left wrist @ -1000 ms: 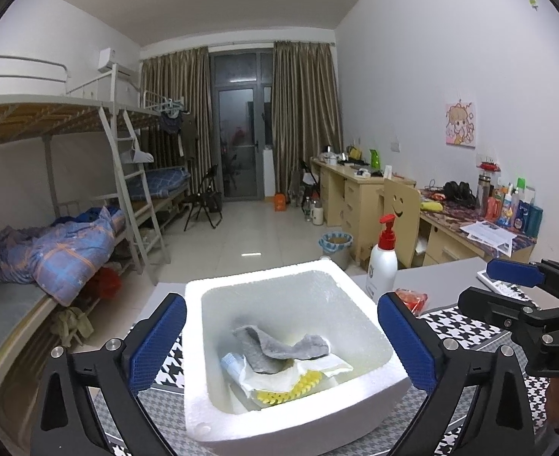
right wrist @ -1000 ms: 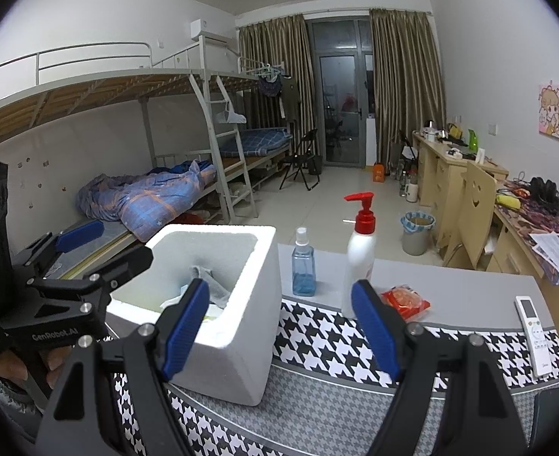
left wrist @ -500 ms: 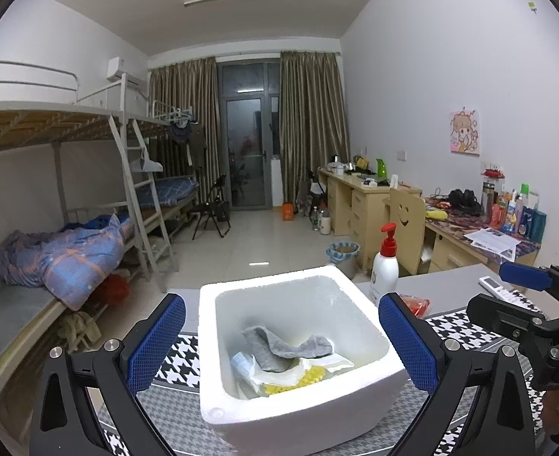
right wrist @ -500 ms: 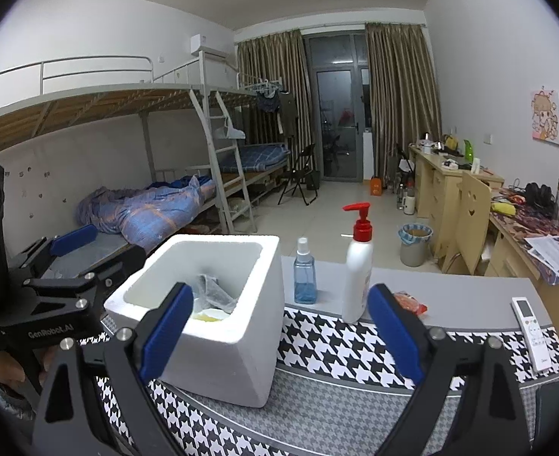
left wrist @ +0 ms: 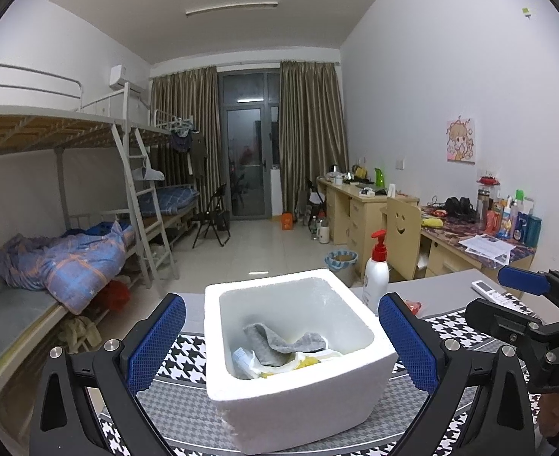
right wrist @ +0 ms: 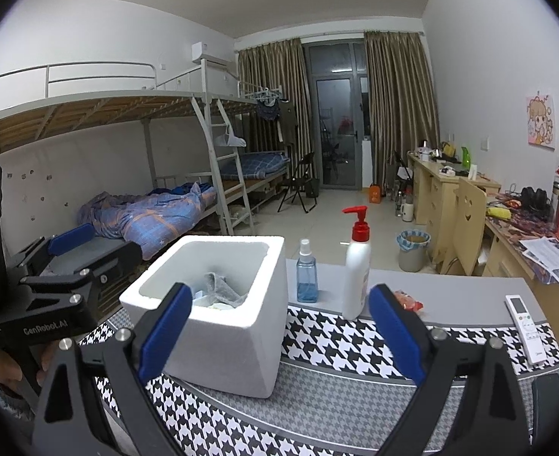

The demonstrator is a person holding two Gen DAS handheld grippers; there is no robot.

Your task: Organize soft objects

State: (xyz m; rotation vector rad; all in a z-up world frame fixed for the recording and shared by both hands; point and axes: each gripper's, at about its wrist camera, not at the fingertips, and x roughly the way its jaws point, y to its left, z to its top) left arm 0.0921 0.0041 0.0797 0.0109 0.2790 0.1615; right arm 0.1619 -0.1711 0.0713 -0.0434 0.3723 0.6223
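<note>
White foam box (left wrist: pixel 302 361) sits on the houndstooth cloth (right wrist: pixel 355 345) with the grey sock (left wrist: pixel 275 342) and other soft pieces inside, so I hold my left gripper (left wrist: pixel 281 345) and right gripper (right wrist: pixel 279 336) spread wide and empty around it, probably finished.

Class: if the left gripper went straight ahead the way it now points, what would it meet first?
Probably the foam box: it sits directly between the open left gripper fingers, its near wall closest. Depth is uncertain; a higher path could reach the grey cloth inside.
</note>
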